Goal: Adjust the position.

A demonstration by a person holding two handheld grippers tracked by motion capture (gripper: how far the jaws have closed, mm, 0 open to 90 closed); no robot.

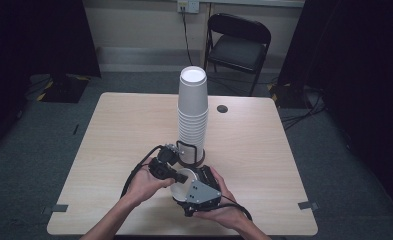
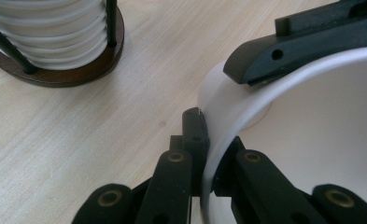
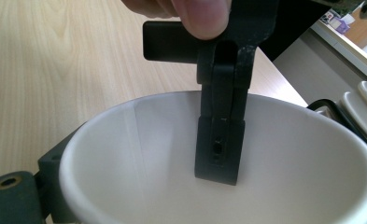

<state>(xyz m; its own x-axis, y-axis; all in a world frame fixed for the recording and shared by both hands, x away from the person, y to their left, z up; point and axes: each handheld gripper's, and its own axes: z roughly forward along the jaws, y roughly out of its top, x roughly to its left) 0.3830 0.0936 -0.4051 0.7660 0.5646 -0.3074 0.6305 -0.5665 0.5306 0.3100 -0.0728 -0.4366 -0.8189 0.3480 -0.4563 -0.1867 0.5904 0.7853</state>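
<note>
The paper cup [image 2: 312, 140] you hold between both tools is light, thin and easily crushed. Your left tool [image 2: 204, 154] pinches its rim wall; your right tool [image 1: 196, 192] clasps its outside. Squeeze gently. The cup stack [image 1: 192, 112] stands just beyond on the bench [image 1: 124, 130].

High overhead view; two close views sharing the cup [image 2: 312, 140].

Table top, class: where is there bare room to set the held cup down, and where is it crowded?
Free: the table left of the cup stack, and the right side beyond the grommet hole. Crowded: the near centre, where both claws hold the paper cup beside the stack's wooden holder.
</note>
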